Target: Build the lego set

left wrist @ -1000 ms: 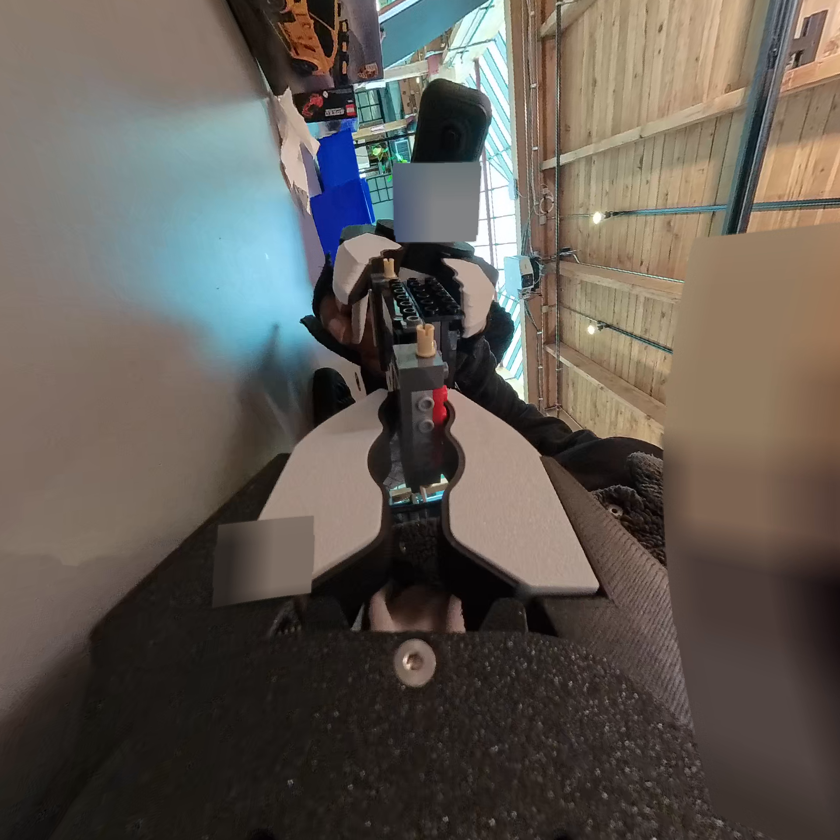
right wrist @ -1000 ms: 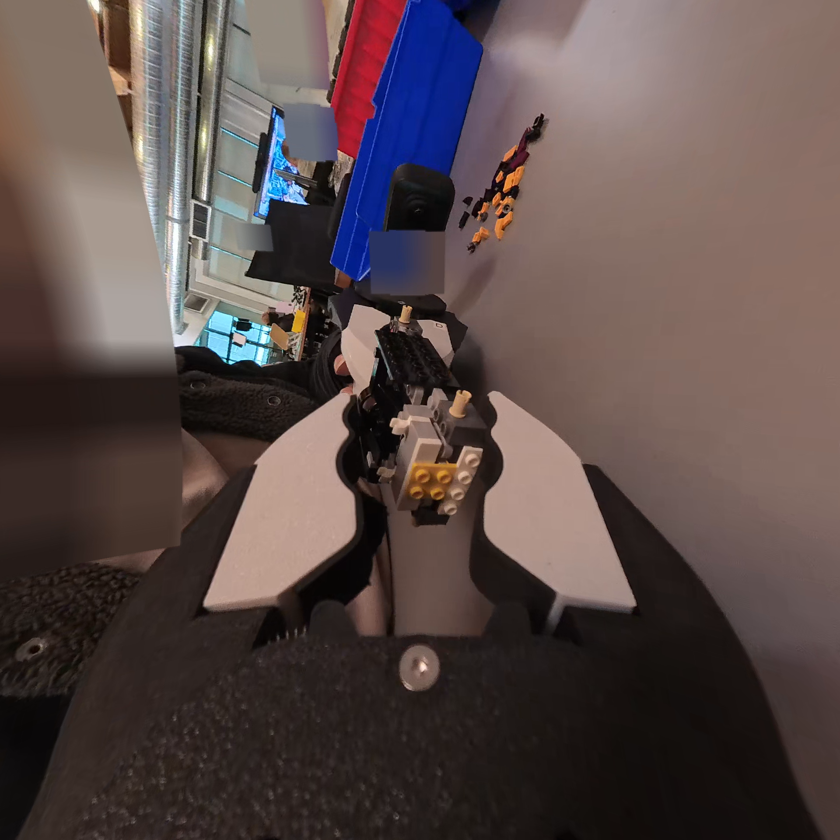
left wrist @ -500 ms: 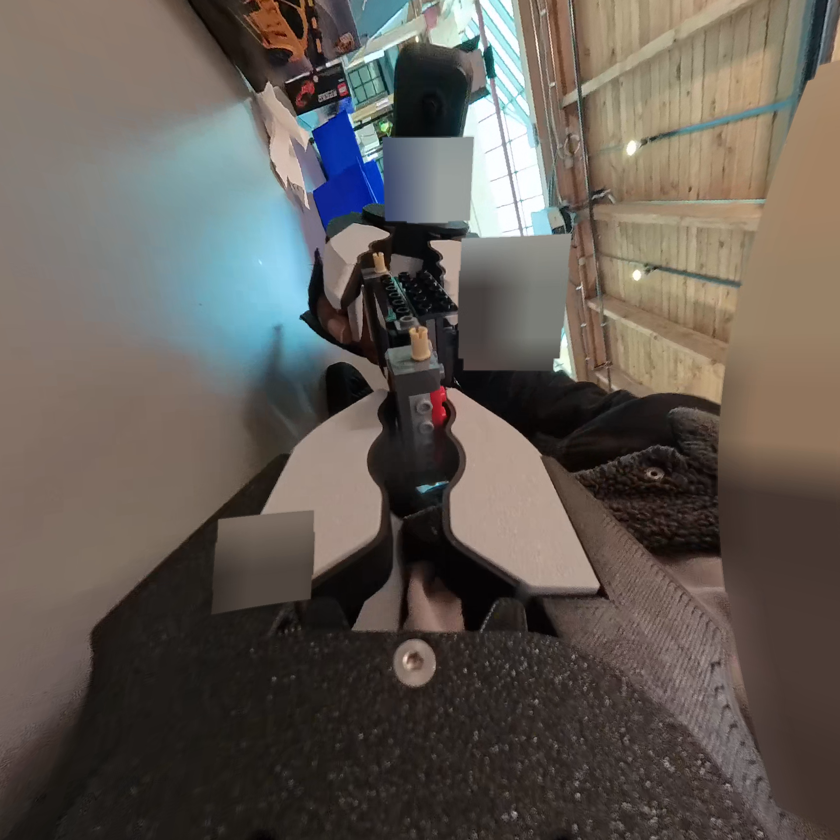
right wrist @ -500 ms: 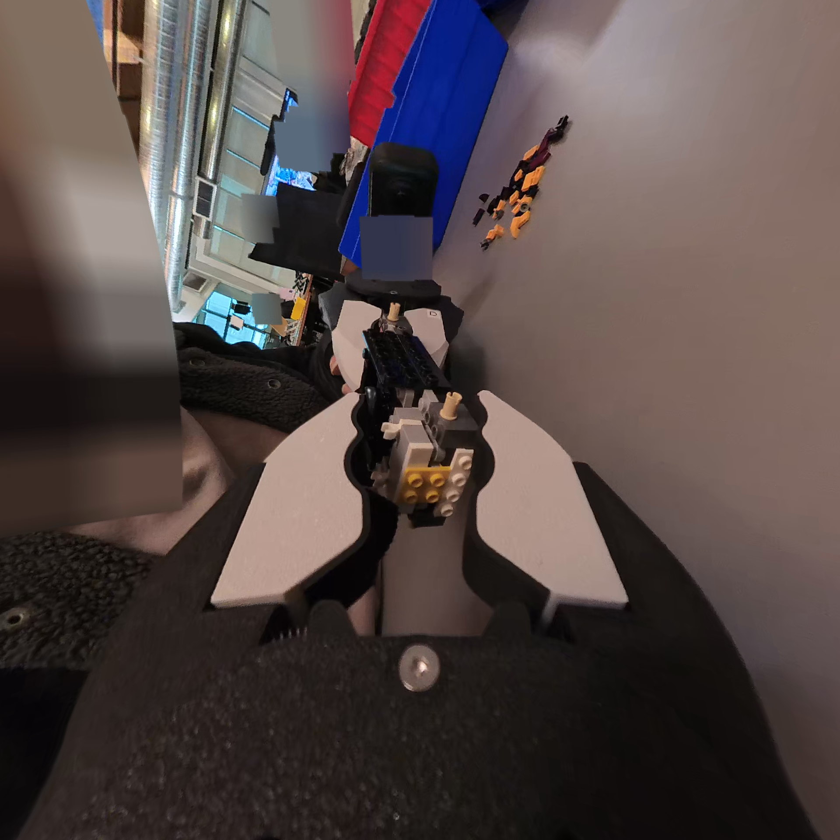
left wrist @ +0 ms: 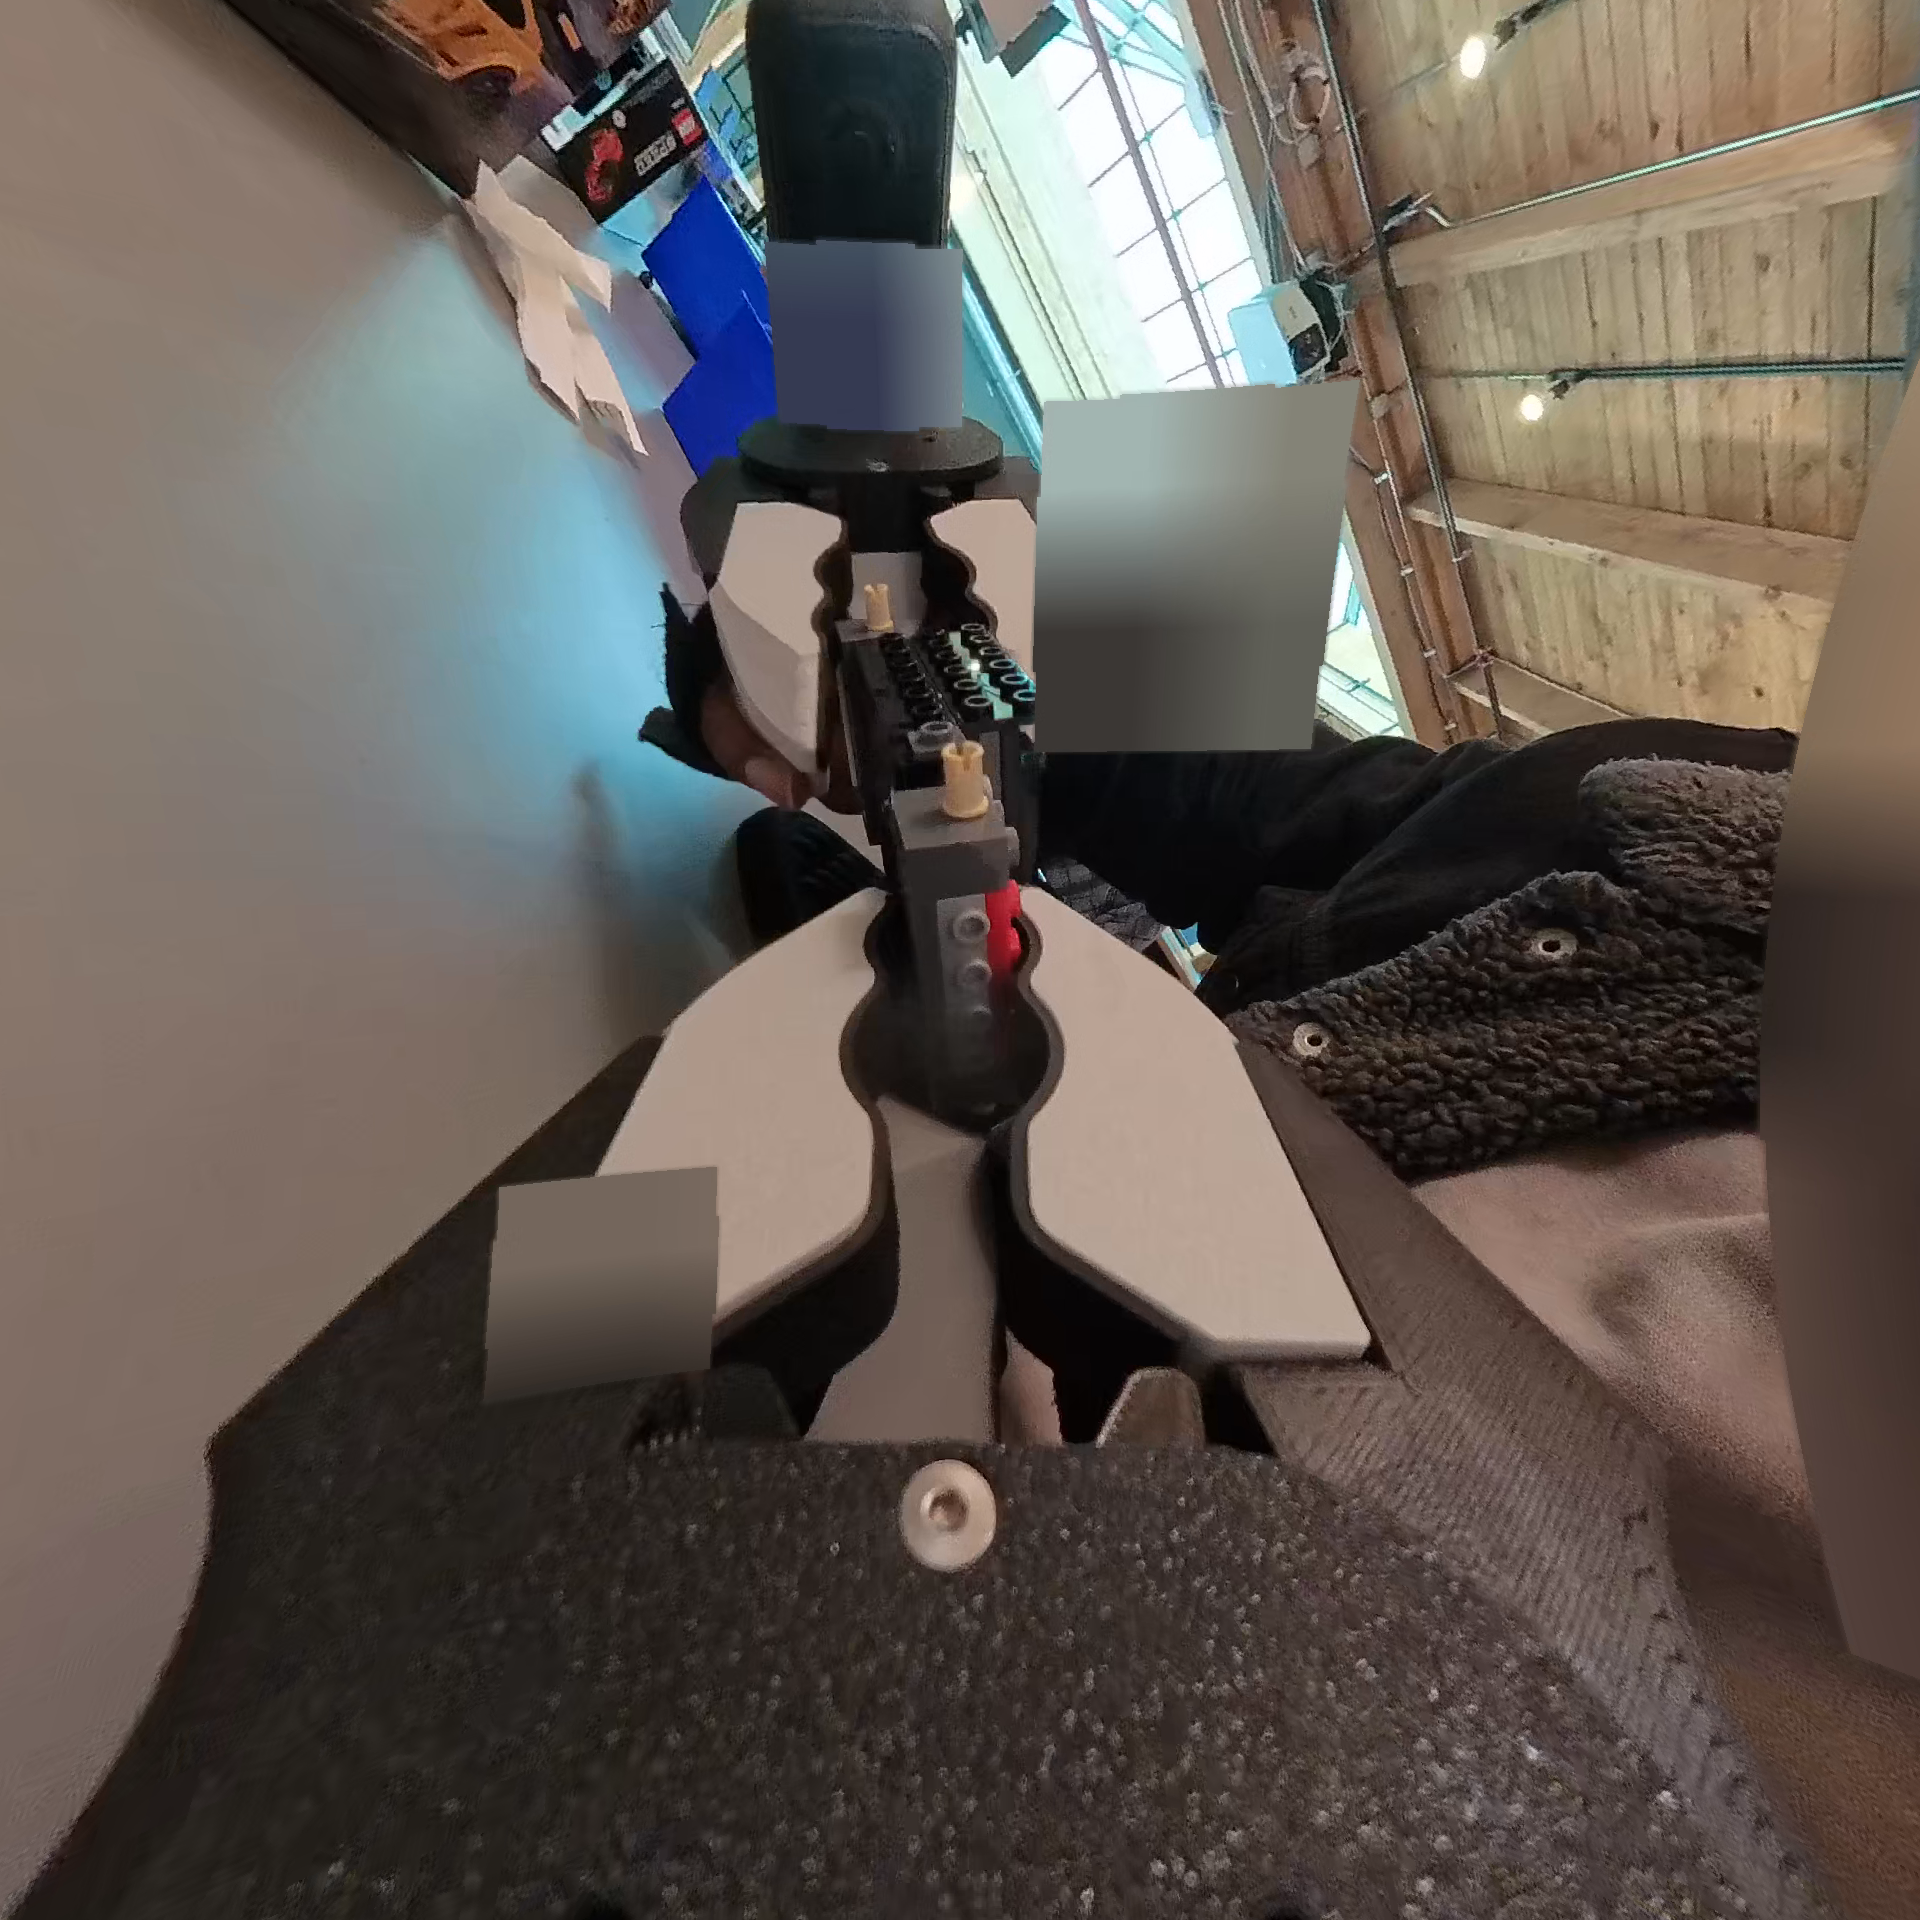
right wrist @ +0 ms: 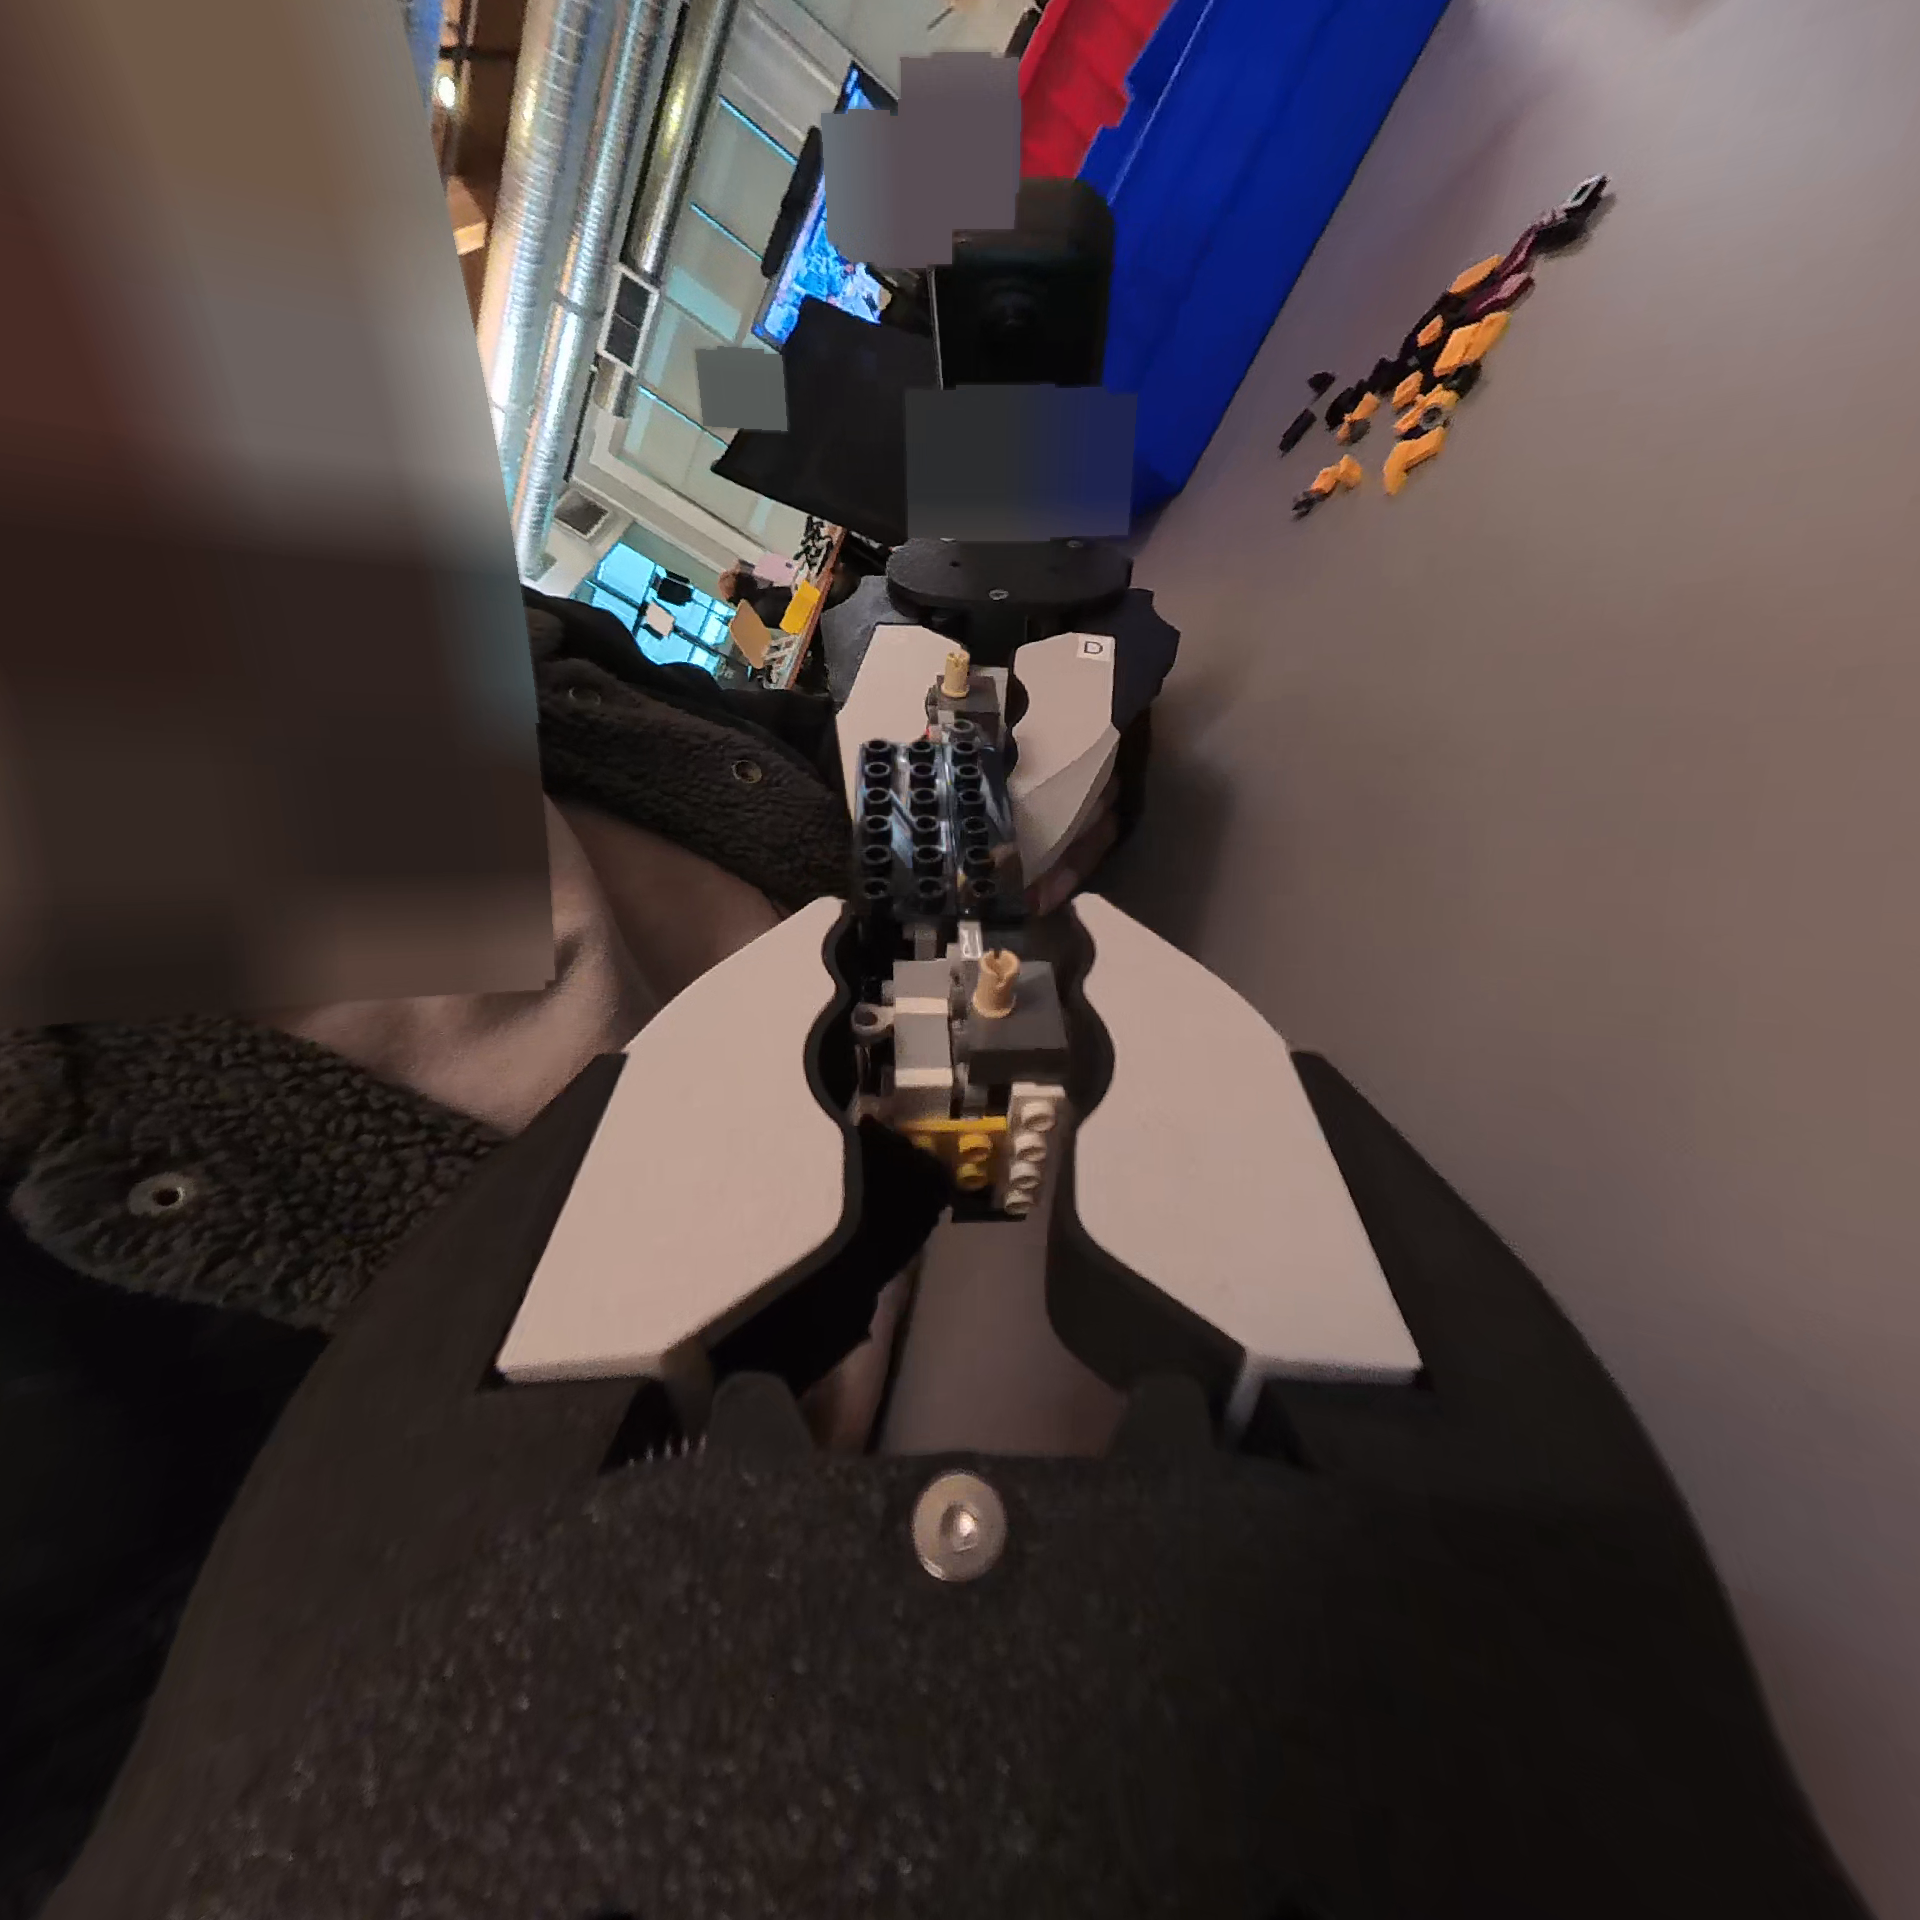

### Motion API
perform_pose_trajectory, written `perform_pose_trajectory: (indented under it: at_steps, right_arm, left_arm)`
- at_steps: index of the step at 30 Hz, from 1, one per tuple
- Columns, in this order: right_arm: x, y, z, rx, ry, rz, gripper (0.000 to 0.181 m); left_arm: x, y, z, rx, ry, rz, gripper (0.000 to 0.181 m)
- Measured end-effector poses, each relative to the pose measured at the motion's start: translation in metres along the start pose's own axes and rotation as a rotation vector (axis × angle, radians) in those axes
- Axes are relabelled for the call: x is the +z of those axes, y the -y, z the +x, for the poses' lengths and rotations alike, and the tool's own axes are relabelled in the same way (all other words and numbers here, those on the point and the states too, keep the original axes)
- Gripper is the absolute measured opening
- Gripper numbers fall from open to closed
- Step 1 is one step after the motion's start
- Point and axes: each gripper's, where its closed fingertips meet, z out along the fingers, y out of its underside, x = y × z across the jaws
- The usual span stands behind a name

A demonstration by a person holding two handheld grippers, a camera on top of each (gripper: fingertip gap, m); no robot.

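Observation:
A partly built lego assembly [left wrist: 956, 686] of black studded plates, grey blocks and two tan pins is held in the air between both grippers. My left gripper [left wrist: 951, 920] is shut on its grey end, which has a red piece [left wrist: 1000, 920]. The right gripper [left wrist: 883, 582] faces me at the far end. In the right wrist view, my right gripper [right wrist: 956, 935] is shut on the end of the assembly [right wrist: 925, 821] with yellow [right wrist: 961, 1148] and white [right wrist: 1029, 1143] pieces. The left gripper [right wrist: 977, 675] holds the far end.
The grey table [right wrist: 1558, 935] stands to the side with a pile of loose orange and black pieces [right wrist: 1413, 384], and blue and red bins [right wrist: 1226, 239]. Paper sheets [left wrist: 561, 312] and boxes [left wrist: 634, 156] lie at its far end. A person's dark fleece jacket [left wrist: 1507, 987] is close by. Both grippers' tips are close together, under 4 cm apart.
The right gripper's fingers have closed in on the assembly. Both grippers have tilted together with it, so the background has swung. The yellow piece is now partly hidden behind a finger.

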Motion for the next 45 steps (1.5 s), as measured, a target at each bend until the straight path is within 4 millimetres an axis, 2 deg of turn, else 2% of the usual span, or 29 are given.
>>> perform_pose_trajectory:
  at_steps: [17, 27, 45]
  right_arm:
    - [0.001, 0.008, -0.008, -0.029, 0.045, 0.086, 0.033]
    - [0.001, 0.01, -0.015, -0.105, 0.063, 0.12, 0.032]
    - [-0.003, 0.011, -0.009, -0.121, 0.02, 0.081, 0.037]
  left_arm:
    - [-0.003, 0.009, 0.005, 0.011, -0.018, 0.053, 0.017]
    - [-0.003, 0.013, 0.011, 0.074, -0.006, 0.079, 0.017]
    - [-0.004, 0.014, 0.008, 0.132, 0.054, 0.078, 0.017]
